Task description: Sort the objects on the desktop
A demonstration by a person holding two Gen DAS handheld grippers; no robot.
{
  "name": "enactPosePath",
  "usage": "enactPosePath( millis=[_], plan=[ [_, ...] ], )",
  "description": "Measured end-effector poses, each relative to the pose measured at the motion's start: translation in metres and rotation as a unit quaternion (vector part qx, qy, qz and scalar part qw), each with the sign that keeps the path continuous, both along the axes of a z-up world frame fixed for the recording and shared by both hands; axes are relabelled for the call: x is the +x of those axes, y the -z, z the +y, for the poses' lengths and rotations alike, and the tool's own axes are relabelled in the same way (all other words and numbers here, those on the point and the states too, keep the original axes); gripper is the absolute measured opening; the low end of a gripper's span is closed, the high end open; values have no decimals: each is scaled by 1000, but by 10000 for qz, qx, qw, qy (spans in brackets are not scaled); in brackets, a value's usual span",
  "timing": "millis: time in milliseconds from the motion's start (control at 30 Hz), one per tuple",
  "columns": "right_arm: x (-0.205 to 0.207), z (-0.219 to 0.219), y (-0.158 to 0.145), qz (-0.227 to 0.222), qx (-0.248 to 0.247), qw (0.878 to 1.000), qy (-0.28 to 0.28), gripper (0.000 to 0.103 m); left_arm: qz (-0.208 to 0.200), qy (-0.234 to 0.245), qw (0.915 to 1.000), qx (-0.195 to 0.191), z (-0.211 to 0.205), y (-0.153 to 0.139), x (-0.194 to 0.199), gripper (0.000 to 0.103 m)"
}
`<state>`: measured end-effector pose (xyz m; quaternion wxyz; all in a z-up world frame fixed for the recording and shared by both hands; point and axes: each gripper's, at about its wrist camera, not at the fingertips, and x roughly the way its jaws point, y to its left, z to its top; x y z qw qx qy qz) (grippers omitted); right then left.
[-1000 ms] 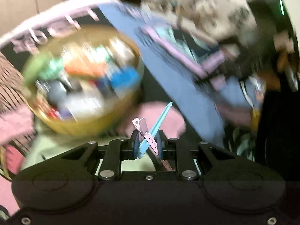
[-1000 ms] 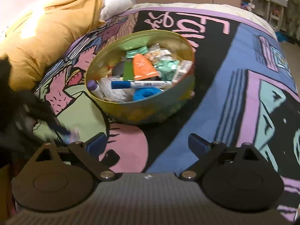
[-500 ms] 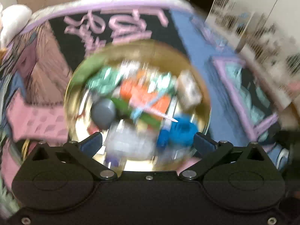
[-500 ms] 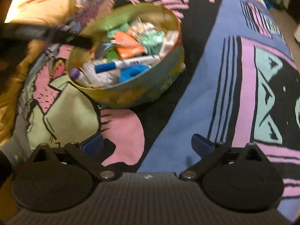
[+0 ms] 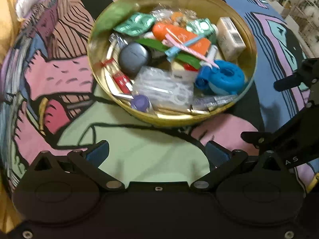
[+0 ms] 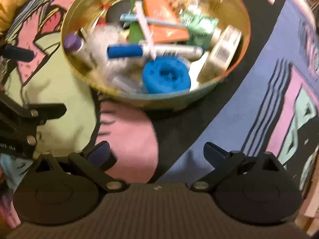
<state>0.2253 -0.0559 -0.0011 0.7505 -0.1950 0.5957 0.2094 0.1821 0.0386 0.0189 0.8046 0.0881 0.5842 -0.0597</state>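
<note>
Left gripper with jaws spread wide and nothing between them, over the green patch of the printed bedspread; right gripper likewise wide open and empty, over a pink patch. Just beyond both, a round gold tin sitting on the bedspread, heaped full: pink and light-blue clips crossed on top of an orange packet, blue ring, grey oval case, white box, blue-capped marker.
</note>
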Motion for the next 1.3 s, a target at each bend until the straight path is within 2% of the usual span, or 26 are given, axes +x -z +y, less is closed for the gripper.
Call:
enactPosePath(
  millis=[100,233,367,467,600,667,767,833,867,933,1000,1200,1300],
  plan=[
    [0,-5,-10,-263,25,9995,155,103,-186,-105,9998,-33,-2,-10,3,103],
    [-5,-19,-23,-390,266,9982,382,103,-590,-324,9976,-143,-1,-22,-2,103],
    [-10,-33,-24,-655,536,9940,697,103,-1001,-695,9919,-347,-2,-17,-13,103],
    [-14,-39,-7,-708,579,9918,888,103,-1172,-877,9886,-342,-7,2,-25,103],
    [-26,-44,24,-915,349,9895,1059,103,-1468,-818,9858,-22,-25,37,-42,103],
    [-28,-50,39,-891,315,9892,1125,103,-1580,-1012,9822,-104,-27,54,-45,103],
    [-27,-62,55,-914,476,9862,1293,103,-1959,-1374,9698,-469,-23,81,-54,103],
    [-29,-67,56,-1178,613,9843,1164,103,-1965,-1429,9694,-356,-24,101,-56,103],
    [-30,-68,58,-1246,679,9833,1138,103,-2133,-1359,9670,-320,-25,106,-59,103],
    [-31,-68,61,-1371,757,9806,1180,103,-2561,-1239,9583,-268,-28,114,-65,103],
    [-37,-63,66,-1645,726,9768,1166,103,-2765,-1203,9533,-157,-33,120,-64,103],
    [-31,-64,73,-2125,949,9676,981,103,-2857,-1059,9521,-246,-28,127,-64,103],
    [-38,-72,81,-2649,1300,9508,949,103,-2973,-1033,9490,-200,-29,127,-66,103]
  ],
)
